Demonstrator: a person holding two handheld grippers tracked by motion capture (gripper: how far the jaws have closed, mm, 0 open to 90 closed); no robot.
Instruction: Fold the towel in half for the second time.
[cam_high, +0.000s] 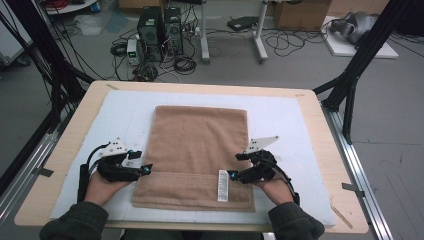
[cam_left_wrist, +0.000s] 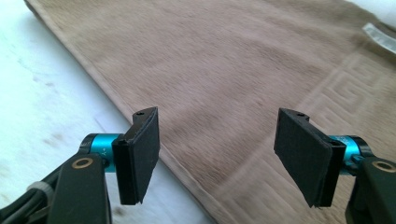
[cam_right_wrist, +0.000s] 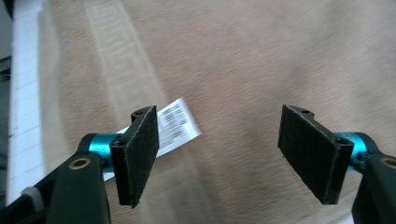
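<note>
From the high view, a brown towel (cam_high: 199, 155) lies flat on the white mat (cam_high: 125, 120), its long axis running away from the person, with the near end folded up into a narrow band that carries a white label (cam_high: 223, 185). The left gripper (cam_high: 142, 162) sits at the towel's left edge and the right gripper (cam_high: 239, 167) at its right edge, both just beyond that band.

In the left gripper view, the jaws stand apart with nothing between them; the towel's hem runs diagonally below and ahead of the left gripper (cam_left_wrist: 217, 156).

In the right gripper view, the jaws are likewise spread and empty, the label (cam_right_wrist: 175, 123) just behind the left jaw.

I judge a fold is in hand: next, each gripper needs to pinch an edge.
</note>
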